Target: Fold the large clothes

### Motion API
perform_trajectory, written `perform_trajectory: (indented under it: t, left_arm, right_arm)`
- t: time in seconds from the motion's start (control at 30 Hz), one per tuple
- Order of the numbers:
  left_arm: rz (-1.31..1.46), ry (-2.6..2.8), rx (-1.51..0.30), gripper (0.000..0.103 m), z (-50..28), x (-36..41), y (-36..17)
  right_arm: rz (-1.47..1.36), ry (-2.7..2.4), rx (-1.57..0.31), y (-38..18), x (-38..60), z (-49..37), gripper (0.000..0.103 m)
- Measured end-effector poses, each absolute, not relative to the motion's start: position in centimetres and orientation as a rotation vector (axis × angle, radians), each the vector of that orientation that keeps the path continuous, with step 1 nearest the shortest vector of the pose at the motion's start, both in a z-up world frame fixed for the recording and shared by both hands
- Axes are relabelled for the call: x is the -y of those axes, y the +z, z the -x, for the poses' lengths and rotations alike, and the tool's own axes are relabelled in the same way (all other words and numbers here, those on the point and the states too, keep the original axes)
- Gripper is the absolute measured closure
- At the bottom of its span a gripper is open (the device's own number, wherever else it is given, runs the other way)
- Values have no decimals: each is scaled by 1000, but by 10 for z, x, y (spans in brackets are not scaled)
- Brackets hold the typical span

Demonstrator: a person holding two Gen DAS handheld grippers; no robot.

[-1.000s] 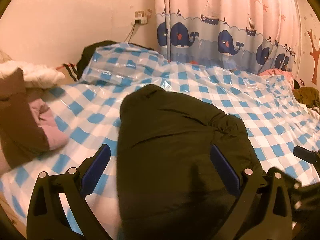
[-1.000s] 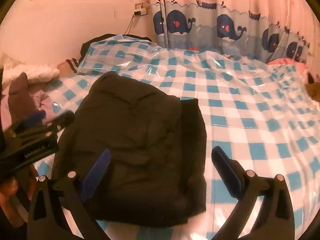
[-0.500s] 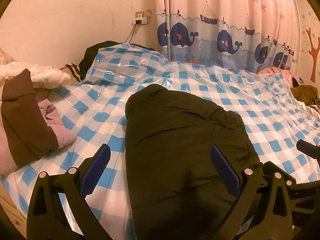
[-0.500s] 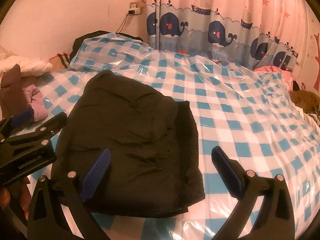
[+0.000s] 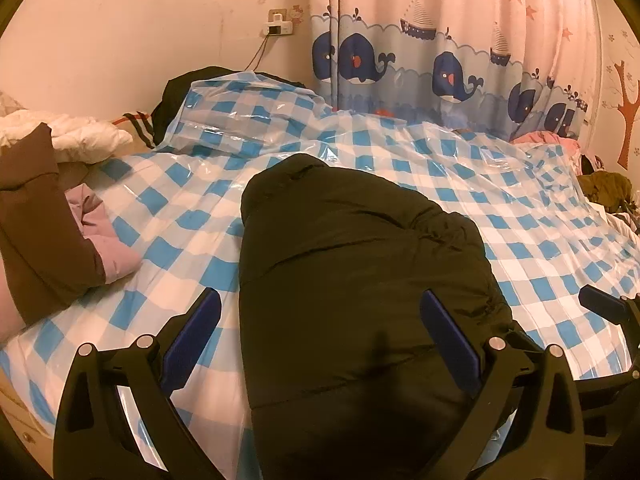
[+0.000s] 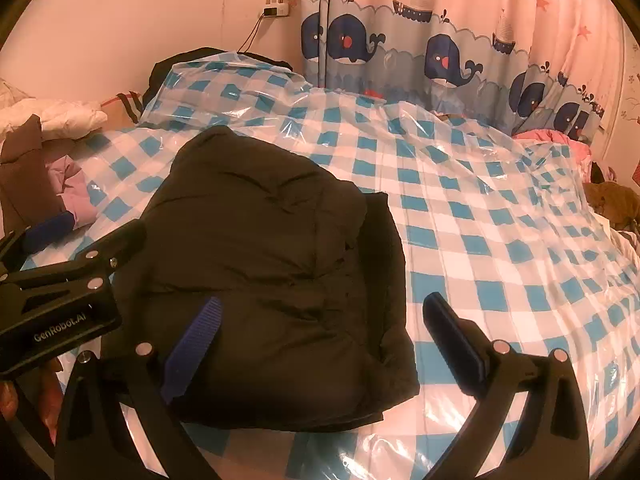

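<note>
A black padded jacket (image 6: 264, 280) is lying folded into a thick bundle on the bed (image 6: 500, 248), which is wearing a clear plastic sheet over blue and white checks. The right claw (image 6: 320, 336) is hanging spread wide at six o'clock, its left finger over the jacket, its right finger over bare checks. The left claw (image 6: 60, 240) is reaching in from nine o'clock, beside the jacket's edge. Brown and pink clothes (image 6: 44, 176) are sitting at ten o'clock, and a whale curtain (image 6: 440, 52) is hanging at one o'clock.
</note>
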State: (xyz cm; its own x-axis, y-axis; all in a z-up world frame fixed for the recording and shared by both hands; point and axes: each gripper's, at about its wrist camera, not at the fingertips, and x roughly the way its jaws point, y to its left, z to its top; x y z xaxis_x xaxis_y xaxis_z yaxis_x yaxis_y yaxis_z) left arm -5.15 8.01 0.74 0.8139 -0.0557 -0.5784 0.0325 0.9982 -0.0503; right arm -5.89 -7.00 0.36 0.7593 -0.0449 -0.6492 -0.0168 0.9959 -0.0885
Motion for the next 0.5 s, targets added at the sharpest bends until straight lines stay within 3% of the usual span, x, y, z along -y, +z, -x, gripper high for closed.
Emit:
perform_trajectory:
  t: [0.5]
  left_arm:
    - [59, -64, -736, 7, 43, -78, -6]
  right_arm:
    - [111, -35, -795, -9, 69, 48, 6]
